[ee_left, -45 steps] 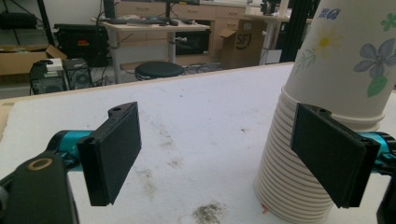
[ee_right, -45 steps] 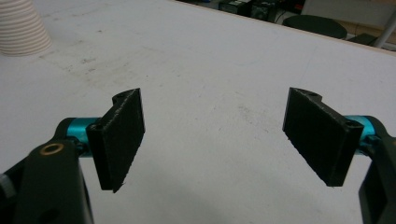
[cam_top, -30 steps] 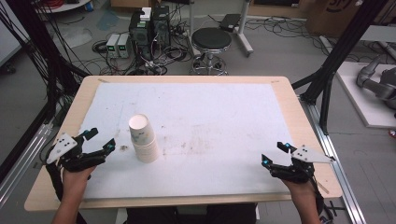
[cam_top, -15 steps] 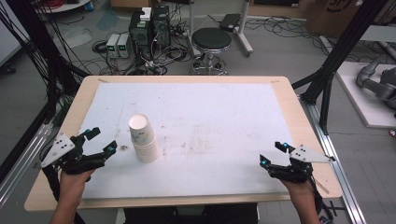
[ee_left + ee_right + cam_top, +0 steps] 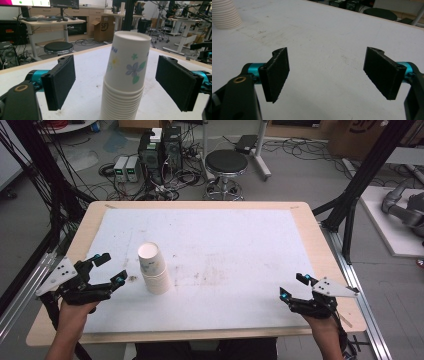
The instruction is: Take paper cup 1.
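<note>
The left hand-held gripper [image 5: 109,270] is spread wide, just beside the upright stack of paper cups [image 5: 153,268]; the right hand-held gripper [image 5: 293,287], also spread, hovers well apart over the white surface [image 5: 240,245].

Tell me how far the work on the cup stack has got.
Barely begun. Done: the left gripper is lined up beside the cup stack; in its own view the open jaws frame the stack without touching. In hand: nothing; both grippers are open and empty. Left: closing on a cup and lifting it, probably. The right gripper waits apart near the table's front right corner.
</note>
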